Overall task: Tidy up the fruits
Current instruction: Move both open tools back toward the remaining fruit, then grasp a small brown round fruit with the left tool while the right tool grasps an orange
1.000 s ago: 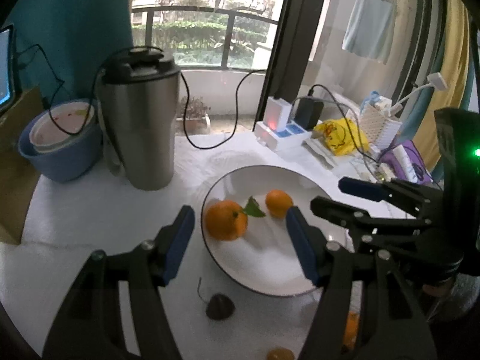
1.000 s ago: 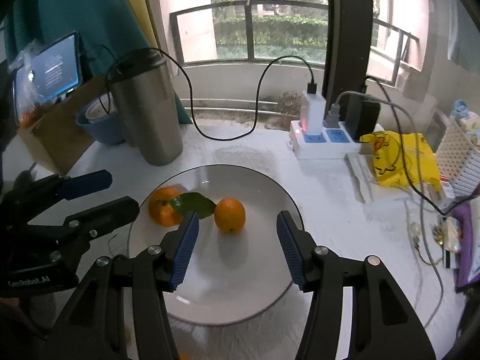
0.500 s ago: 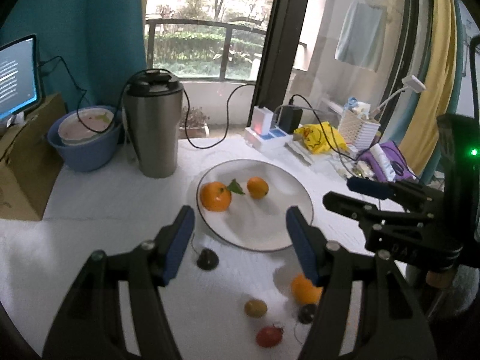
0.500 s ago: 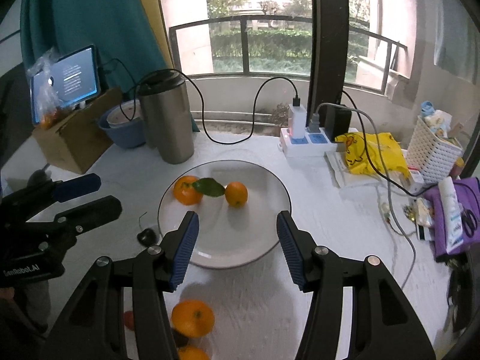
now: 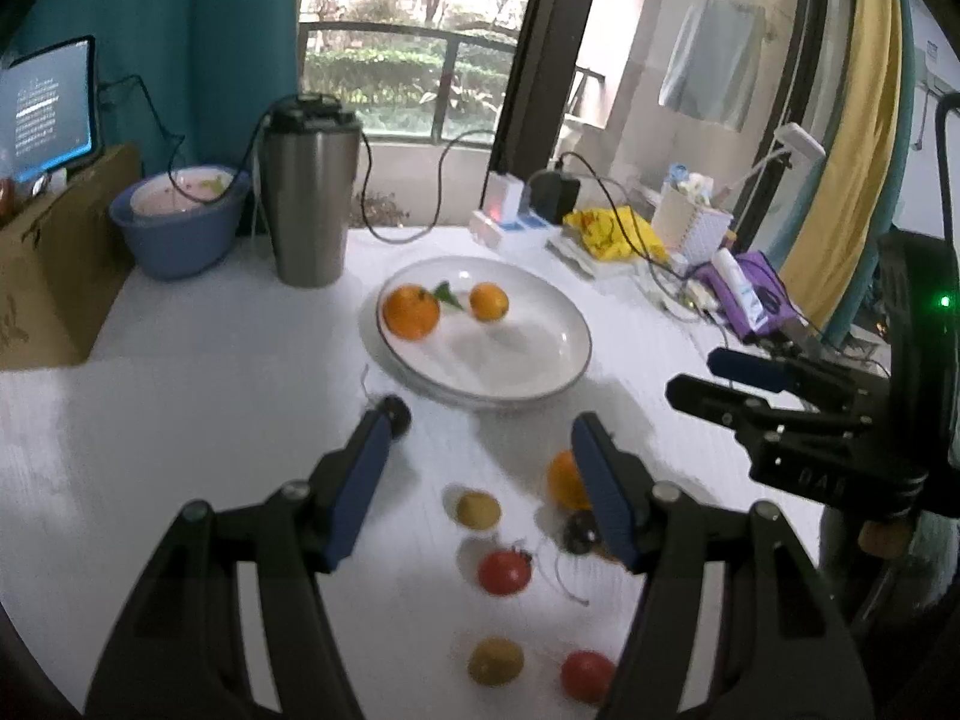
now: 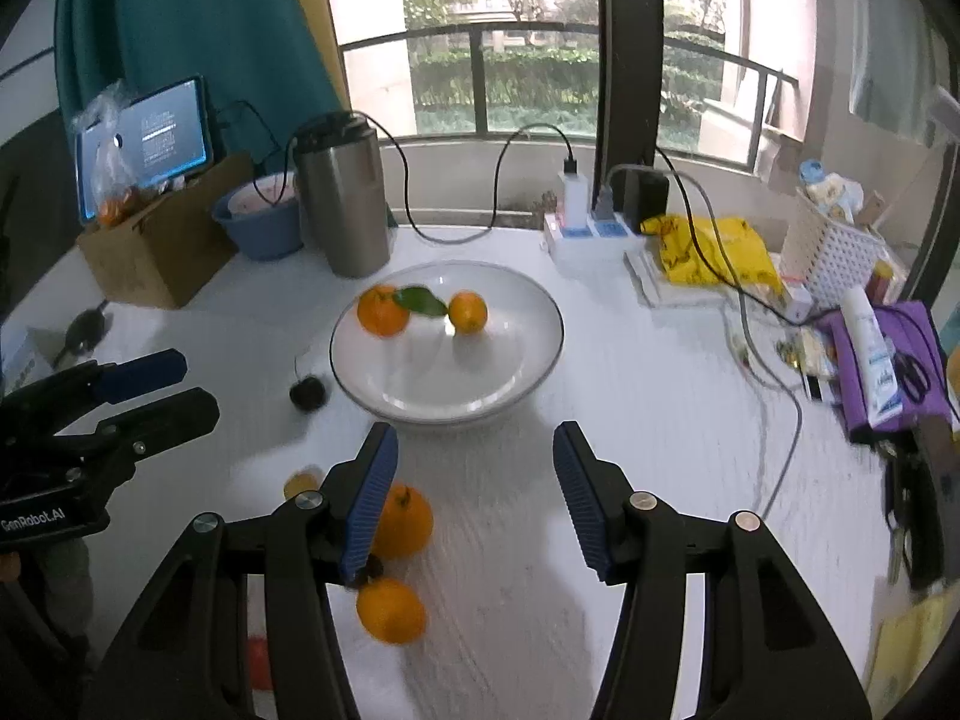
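Both tools hang with jaws apart and empty above the table; the loose orange [image 6: 401, 521] sits just left of the right gripper [image 6: 474, 477], touching its left pad, nearer it than the left gripper [image 5: 480, 474]; the plate [image 6: 540, 360] with two oranges lies beyond.

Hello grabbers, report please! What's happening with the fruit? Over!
Left gripper open, empty. Right gripper open, empty. Two oranges on plate; more fruit loose on table. Nothing blocking.

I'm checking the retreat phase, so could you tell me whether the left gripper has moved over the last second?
Yes. The left gripper has pulled back and up from the plate, which now lies well ahead of it, not between its fingers.
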The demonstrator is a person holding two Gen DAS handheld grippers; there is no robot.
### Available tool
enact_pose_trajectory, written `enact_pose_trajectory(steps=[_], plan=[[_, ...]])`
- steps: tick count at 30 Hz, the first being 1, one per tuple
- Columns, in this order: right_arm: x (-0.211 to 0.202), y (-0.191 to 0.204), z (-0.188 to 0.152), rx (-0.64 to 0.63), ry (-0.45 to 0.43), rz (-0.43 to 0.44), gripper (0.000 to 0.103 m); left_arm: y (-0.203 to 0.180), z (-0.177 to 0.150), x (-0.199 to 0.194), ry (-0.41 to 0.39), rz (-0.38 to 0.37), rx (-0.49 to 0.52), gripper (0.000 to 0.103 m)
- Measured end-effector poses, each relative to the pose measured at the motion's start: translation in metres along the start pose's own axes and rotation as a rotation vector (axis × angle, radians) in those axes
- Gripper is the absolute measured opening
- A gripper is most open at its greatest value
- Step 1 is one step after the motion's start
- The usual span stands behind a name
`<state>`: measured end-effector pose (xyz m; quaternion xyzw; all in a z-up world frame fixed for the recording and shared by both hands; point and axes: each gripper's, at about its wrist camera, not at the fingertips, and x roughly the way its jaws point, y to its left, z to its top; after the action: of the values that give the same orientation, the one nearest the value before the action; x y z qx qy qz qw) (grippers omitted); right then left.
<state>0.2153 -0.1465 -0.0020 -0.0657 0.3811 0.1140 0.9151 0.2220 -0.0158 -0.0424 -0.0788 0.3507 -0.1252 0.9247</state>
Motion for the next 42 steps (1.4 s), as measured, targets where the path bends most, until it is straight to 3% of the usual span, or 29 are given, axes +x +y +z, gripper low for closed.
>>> enact_pose_trajectory(steps=[23, 42], plan=[[-0.003, 0.016, -0.068, 0.005, 0.093, 0.032, 0.057, 0.002, -0.075, -0.007, 0.095, -0.017, -0.053, 0.065], [0.012, 0.033, -0.085, -0.006, 0.142, 0.088, 0.057, 0.001, -0.102, 0.005, 0.174, 0.011, -0.006, 0.064]])
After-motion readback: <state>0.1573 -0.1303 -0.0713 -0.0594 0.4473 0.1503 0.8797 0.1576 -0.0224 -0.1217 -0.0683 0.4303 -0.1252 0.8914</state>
